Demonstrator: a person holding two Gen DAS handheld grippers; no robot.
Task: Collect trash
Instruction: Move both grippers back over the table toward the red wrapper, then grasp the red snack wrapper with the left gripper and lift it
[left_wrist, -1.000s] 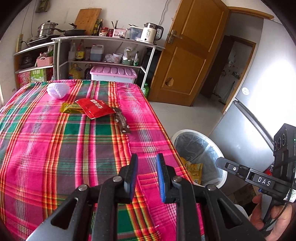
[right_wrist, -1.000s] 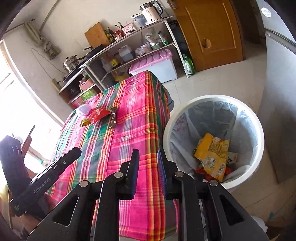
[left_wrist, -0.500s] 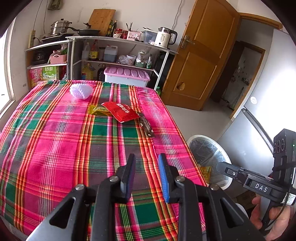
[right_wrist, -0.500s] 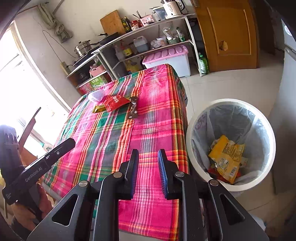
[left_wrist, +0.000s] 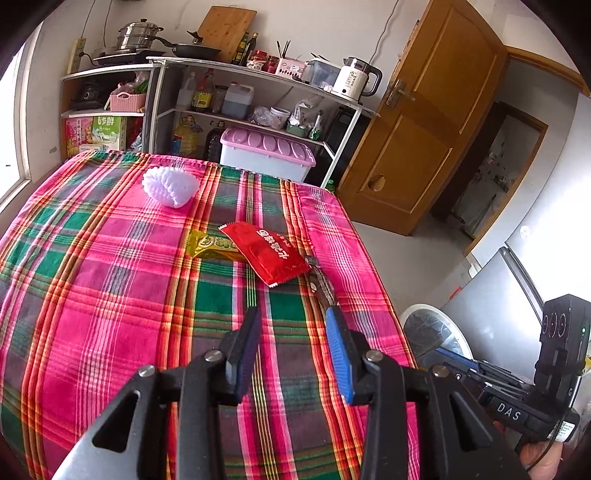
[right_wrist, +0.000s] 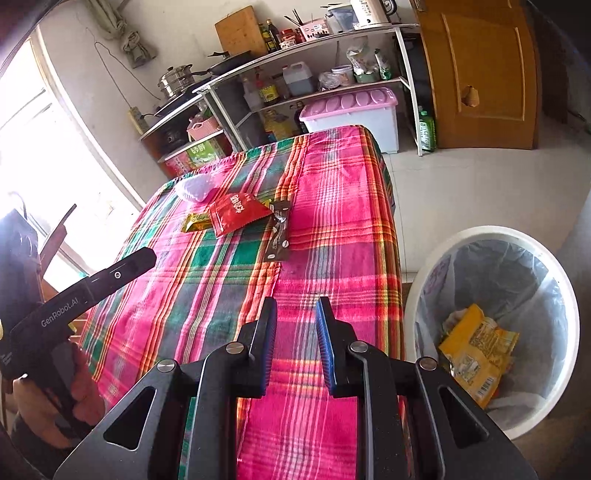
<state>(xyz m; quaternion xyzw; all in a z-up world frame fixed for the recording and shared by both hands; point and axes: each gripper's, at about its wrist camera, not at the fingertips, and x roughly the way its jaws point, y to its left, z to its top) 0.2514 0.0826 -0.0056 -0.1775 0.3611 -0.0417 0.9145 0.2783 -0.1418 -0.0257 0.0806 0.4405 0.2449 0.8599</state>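
Dark wrapper (left_wrist: 322, 283) just ahead of left gripper (left_wrist: 291, 345), long axis pointing away; fingers apart, empty. Right gripper (right_wrist: 295, 332) farther back, fingers apart.

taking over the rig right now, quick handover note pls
Left gripper: open, empty, above the plaid table, pointed at the wrappers.
Right gripper: open, empty, over the table's near edge beside the trash bin.
On the table: red packet overlapping a gold wrapper, a dark wrapper next to them, and a white foam net further back.
Done: a yellow bag and some other scraps lie in the bin.
Left: four pieces to pick up and drop in the bin; the dark wrapper lies nearest the grippers.
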